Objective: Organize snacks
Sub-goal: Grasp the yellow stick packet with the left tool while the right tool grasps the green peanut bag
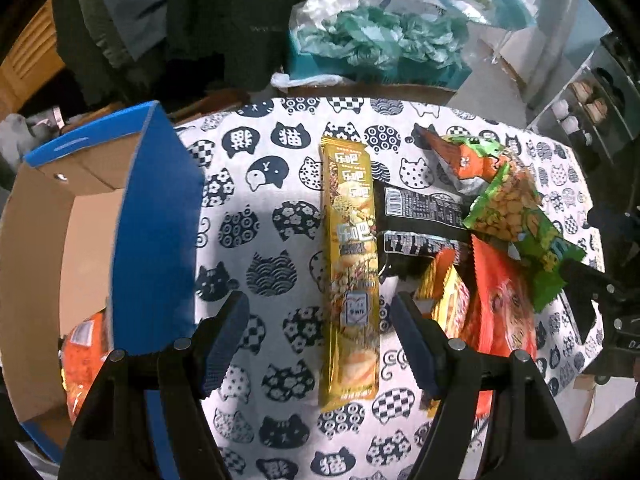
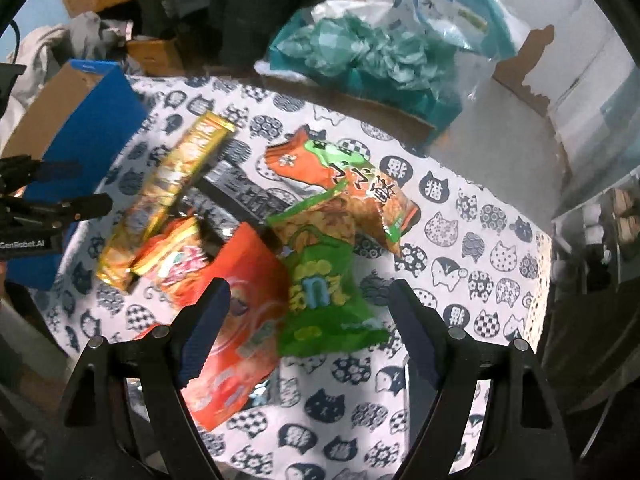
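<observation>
A long yellow snack pack [image 1: 352, 264] lies on the cat-print tablecloth [image 1: 260, 208], between the fingers of my open left gripper [image 1: 320, 340], which hovers over its near half. It also shows in the right wrist view [image 2: 168, 192]. A blue cardboard box [image 1: 152, 240] stands at the left with an orange pack [image 1: 82, 356] inside. My open right gripper [image 2: 308, 332] hovers over a green snack bag [image 2: 324, 292] and a red bag [image 2: 236, 320]. An orange-green bag [image 2: 352, 188], a black pack [image 2: 240, 196] and a yellow-red pack [image 2: 176, 256] lie in the pile.
A teal box with crumpled green plastic bags [image 2: 360, 52] stands beyond the table's far edge. Cardboard pieces [image 2: 532, 60] lie at the right. Dark clothing [image 1: 200, 20] hangs behind the box. The left gripper shows at the left edge of the right wrist view [image 2: 52, 200].
</observation>
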`<action>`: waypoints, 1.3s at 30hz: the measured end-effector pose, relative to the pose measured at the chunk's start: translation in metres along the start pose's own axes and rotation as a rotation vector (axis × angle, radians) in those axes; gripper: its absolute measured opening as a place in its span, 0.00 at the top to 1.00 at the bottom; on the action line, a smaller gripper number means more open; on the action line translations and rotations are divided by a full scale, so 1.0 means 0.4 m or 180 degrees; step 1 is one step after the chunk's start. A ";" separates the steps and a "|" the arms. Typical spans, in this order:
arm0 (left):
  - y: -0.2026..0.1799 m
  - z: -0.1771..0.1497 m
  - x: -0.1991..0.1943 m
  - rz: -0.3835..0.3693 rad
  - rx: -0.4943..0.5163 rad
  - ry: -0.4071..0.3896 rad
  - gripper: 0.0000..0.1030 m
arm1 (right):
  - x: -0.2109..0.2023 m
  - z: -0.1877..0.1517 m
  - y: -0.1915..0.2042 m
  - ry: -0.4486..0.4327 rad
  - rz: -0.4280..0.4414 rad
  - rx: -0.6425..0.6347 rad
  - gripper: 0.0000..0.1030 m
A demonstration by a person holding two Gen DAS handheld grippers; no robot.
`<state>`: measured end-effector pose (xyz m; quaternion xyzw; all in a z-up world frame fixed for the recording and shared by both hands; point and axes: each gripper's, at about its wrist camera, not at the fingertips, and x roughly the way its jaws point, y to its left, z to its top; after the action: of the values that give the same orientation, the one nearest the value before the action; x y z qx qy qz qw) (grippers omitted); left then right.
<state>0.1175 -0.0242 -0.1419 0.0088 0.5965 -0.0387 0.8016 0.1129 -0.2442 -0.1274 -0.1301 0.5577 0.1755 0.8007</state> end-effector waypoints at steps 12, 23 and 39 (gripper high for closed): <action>-0.048 0.044 0.095 0.0091 0.0131 0.0186 0.27 | 0.121 0.010 -0.043 0.0167 0.0202 0.0143 0.22; -0.050 0.038 0.174 0.0177 0.0195 0.0355 0.27 | 0.185 0.019 -0.032 0.0222 0.0323 0.0093 0.22; -0.069 0.002 0.149 0.0302 0.0435 0.0149 0.69 | 0.145 -0.012 -0.043 0.0156 0.0471 0.0291 0.55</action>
<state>0.1331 -0.0547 -0.1980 0.0926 0.6099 -0.0410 0.7860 0.1346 -0.2538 -0.1832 -0.0561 0.5927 0.2054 0.7768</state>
